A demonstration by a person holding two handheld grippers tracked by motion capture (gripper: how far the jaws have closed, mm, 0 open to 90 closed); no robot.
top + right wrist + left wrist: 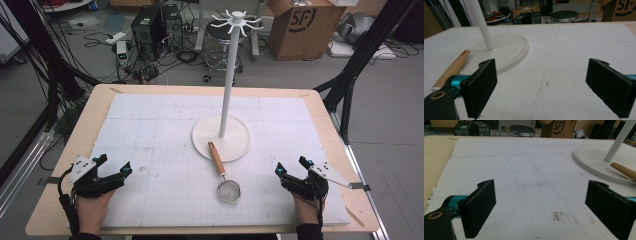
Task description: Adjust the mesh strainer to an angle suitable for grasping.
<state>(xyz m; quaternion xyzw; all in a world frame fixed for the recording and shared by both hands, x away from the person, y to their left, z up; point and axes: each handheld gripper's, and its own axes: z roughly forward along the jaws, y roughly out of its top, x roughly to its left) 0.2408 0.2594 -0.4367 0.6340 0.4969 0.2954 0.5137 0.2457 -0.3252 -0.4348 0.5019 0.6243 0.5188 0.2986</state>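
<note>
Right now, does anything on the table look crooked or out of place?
A little. The strainer lies flat on the white mat with its wooden handle tip propped on the base of the white hook stand, not hanging up. Nothing looks spilled or broken.

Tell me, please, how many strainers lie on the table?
1. The strainer lies in the middle near the table's front, its mesh bowl toward the person and its wooden handle resting on the round base of the white stand. I see no other one.
</note>
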